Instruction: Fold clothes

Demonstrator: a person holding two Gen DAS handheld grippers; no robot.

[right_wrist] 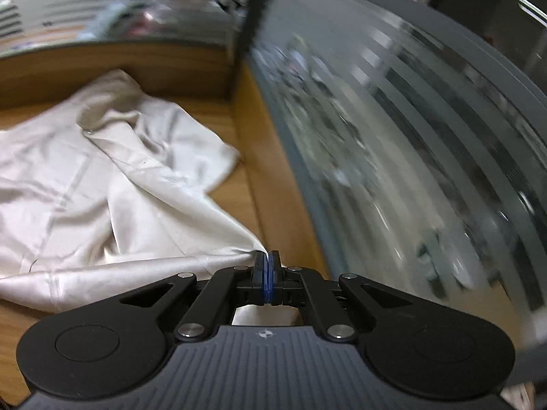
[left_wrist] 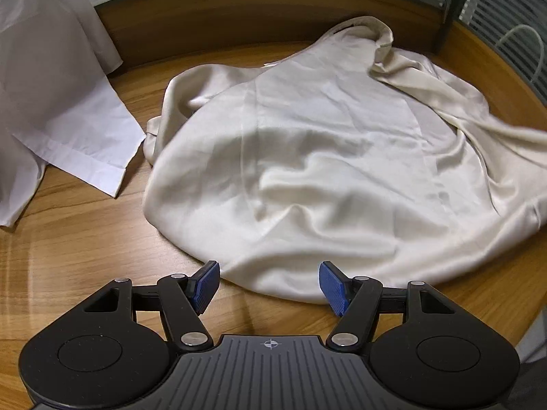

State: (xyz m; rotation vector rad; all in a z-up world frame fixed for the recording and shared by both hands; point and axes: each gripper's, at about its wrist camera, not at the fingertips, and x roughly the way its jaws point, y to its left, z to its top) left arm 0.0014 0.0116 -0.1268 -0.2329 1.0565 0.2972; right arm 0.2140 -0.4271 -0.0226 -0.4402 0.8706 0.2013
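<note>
On the left side of the wooden table (left_wrist: pixel 78 239) lies a white cotton garment with a stitched hem (left_wrist: pixel 61 109), draped from the back-left corner toward the front edge. Just beside it, spread over the middle and right of the table, is the cream satin shirt (left_wrist: pixel 324 171), the piece I am folding; its collar sits bunched against the low wooden back wall.

My left claw (left_wrist: pixel 269 285) hangs above the shirt's near hem with its blue pads wide apart, nothing between them. The hem lies just ahead of the pads, not gripped.

My right claw (right_wrist: pixel 268 266) is pinched fully together on a corner of the cream shirt (right_wrist: pixel 102 188) near the table's right edge, and the cloth runs taut from it in a stretched ridge.

What could go wrong, as I judge it: satin is slick, so this small pinch may slide out if I pull hard. With only one corner held, the pull may drag the whole shirt sideways and wrinkle it instead of flattening it. If my left claw closes too shallow, it may catch only one layer.

Count: two garments, two claws, one table.
</note>
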